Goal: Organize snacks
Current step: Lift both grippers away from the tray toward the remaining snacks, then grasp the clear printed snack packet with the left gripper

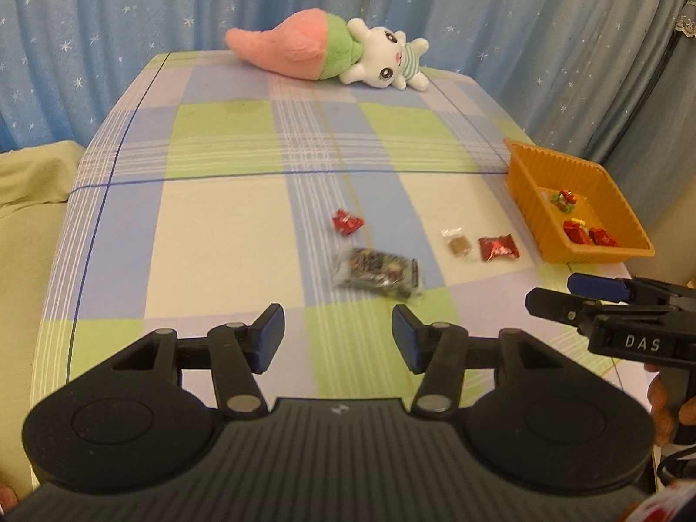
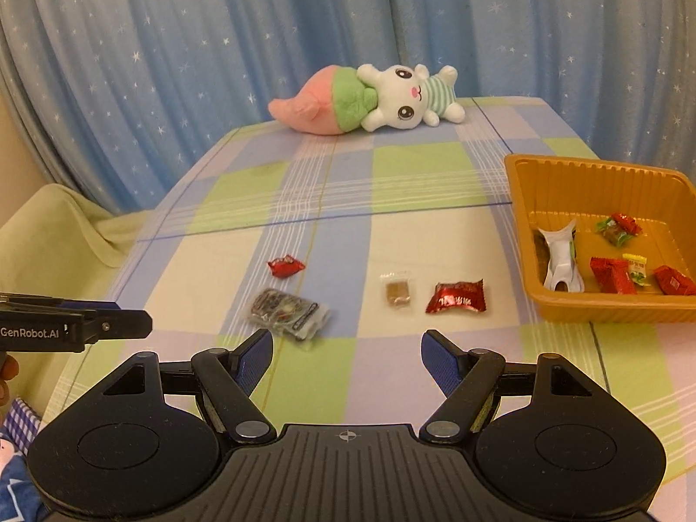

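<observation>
Four loose snacks lay on the checked tabletop (image 2: pixel 417 174): a clear mixed packet (image 2: pixel 287 314), a small red candy (image 2: pixel 285 266) behind it, a brown clear-wrapped sweet (image 2: pixel 396 293) and a red foil pack (image 2: pixel 456 298) toward the orange tray (image 2: pixel 609 309). Your right-wrist view showed the tray floor with a white crumpled wrapper (image 2: pixel 561 256) and several red candies; the left view hid that wrapper behind the tray wall. Your left gripper (image 1: pixel 338 336) had jaws partly apart, empty, just short of the mixed packet. Your right gripper (image 2: pixel 346 359) had jaws wide, empty. A plush rabbit (image 2: pixel 409 98) lay at the far edge.
</observation>
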Demonstrator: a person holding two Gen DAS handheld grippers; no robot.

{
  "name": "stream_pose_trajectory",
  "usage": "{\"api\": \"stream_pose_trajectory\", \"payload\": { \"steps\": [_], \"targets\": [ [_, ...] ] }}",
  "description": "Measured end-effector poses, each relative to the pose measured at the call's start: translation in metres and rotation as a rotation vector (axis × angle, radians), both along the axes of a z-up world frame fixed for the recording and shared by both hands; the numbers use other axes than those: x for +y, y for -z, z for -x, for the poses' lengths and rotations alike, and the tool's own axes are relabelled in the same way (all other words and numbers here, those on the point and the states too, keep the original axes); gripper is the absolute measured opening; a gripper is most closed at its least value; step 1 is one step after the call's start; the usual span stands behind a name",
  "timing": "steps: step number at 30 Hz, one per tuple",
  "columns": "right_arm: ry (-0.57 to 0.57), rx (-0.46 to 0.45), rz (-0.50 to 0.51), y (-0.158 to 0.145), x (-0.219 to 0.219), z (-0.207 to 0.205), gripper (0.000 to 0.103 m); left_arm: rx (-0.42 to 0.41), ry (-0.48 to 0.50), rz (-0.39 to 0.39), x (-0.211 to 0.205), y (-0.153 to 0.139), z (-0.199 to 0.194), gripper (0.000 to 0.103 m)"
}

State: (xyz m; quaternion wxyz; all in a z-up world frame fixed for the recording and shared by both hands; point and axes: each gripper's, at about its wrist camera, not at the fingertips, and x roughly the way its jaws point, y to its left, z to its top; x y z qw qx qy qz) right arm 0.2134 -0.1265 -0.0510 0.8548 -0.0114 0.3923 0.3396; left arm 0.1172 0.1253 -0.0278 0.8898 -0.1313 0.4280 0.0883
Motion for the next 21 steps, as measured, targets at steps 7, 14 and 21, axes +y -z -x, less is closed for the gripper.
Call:
{"api": "stream_pose_trajectory", "payload": {
  "steps": [7, 14, 21],
  "targets": [
    [0.009, 0.013, 0.049, 0.016, 0.006, 0.001, 0.075, 0.023, -0.010, 0.014, 0.010, 0.012, 0.005, 0.051],
    [0.031, 0.028, 0.080, 0.028, 0.004, -0.004, 0.075, 0.030, 0.016, 0.013, 0.007, 0.022, 0.001, 0.051],
    [0.051, 0.036, 0.084, 0.032, -0.005, -0.012, 0.075, 0.044, 0.084, -0.031, -0.010, 0.036, -0.017, 0.055]
  ]
}}
